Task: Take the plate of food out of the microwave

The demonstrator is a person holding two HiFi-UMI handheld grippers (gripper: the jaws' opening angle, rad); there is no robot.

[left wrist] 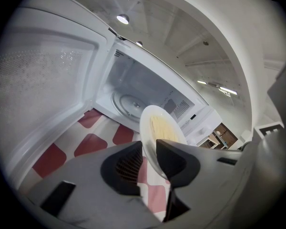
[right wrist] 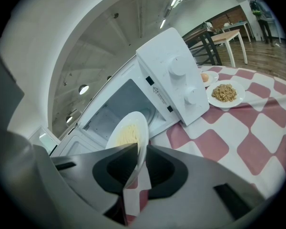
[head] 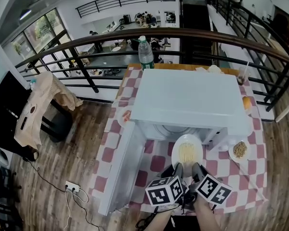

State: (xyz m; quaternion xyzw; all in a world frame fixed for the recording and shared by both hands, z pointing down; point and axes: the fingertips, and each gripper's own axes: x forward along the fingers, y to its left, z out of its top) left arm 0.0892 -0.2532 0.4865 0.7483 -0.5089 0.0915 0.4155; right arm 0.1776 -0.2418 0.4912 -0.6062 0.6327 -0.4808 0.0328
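Gripping the near rim of the round white plate of pale yellow noodles (head: pixel 187 151), the left tongs (head: pixel 177 170) and right tongs (head: pixel 198 170) sit side by side. Each is clenched on the plate's edge, with one jaw over the rim and one under it. The left gripper view shows the rim caught at the jaw tips (left wrist: pixel 150 149), and the right gripper view shows the same pinch (right wrist: pixel 142 149).

The plate lies straight ahead of both tongs, between them and the open mouth of the white box-shaped microwave (head: pixel 183 97). Its far rim is at or just over the cavity's sill, and most of it is already out over the table's red-and-white checked cloth (head: pixel 159 163). The glass turntable (left wrist: pixel 126 102) inside is bare.

Being round, the plate has no long axis of its own. The heap of noodles runs lengthwise from the tongs toward the cavity. The plate faces up and looks roughly level.

Both hands are equally near, holding neighbouring spots on one side, so the far rim hangs unsupported. The coming move is likely a straight pull toward the person. The open white door (head: pixel 119 170) stands to the left, and a small white plate of brown food (head: pixel 240 149) lies well apart on the right.
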